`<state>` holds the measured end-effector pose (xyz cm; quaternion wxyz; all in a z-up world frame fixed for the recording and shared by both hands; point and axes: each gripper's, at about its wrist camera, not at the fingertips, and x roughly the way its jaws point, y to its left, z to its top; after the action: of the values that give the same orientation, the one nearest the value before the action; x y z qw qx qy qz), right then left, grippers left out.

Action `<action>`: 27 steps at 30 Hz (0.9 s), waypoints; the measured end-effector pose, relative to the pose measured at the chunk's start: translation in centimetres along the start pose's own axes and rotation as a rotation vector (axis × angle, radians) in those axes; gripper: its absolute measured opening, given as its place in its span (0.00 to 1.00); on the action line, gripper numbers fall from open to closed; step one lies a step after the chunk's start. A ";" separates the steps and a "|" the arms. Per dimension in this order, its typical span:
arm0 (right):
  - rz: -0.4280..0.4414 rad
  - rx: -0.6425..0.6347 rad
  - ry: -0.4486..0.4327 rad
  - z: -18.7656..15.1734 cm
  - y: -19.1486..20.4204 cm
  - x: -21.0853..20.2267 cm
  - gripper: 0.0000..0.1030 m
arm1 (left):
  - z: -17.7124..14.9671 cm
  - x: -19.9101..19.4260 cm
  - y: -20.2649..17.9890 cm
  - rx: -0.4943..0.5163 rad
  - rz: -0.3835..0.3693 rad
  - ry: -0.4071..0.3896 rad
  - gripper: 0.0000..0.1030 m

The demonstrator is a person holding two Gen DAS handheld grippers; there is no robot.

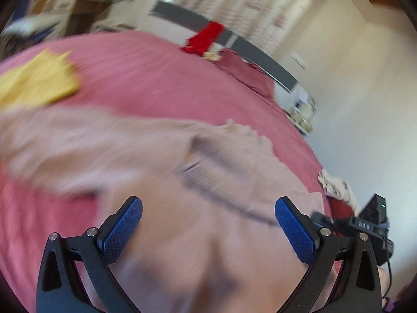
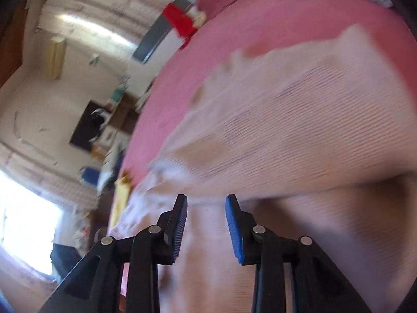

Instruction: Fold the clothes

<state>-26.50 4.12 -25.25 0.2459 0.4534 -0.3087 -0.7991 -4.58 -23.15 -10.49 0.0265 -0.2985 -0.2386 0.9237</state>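
While both views are smeared by motion blur, the main relation reads clearly enough: the pale pink knit garment (image 1: 161, 161) lies spread on the bed (image 1: 146, 78) directly ahead of and beneath both sets of jaws, so neither tool has to travel sideways to meet it. In the left wrist view the left gripper (image 1: 208, 224) hangs over the cloth with its jaws spread wide and nothing between the blue pads; the fabric fills the gap behind them but whether it touches them I cannot tell. The garment seems to run long from lower right toward the left of that view, a dark-edged ribbed band crossing it diagonally near the right pad. In the right wrist view the right gripper (image 2: 206, 224) has its jaws parted more narrowly, also released, with the knit (image 2: 299, 120) rising ahead and a rolled or doubled edge lying across just beyond the tips. That raised edge is closest to the right gripper, so I judge it the nearer of the two to a seizable fold line. Whether that doubled edge is a fold already laid or just a rumple, the blur does not settle. A yellow cloth (image 1: 36, 80) lies apart at the far left, and a red cloth (image 1: 206, 39) by the bed's far edge
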 end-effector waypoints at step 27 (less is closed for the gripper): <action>-0.215 -0.066 -0.134 3.7 -2.7 -5.9 0.25 | 0.6 6.4 -1.4 0.120 0.194 0.015 0.99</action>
<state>-27.31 10.99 -22.36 0.1523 0.4210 -0.2478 -0.8591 -10.28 -20.91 -12.83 -0.0434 -0.3247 -0.1525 0.9324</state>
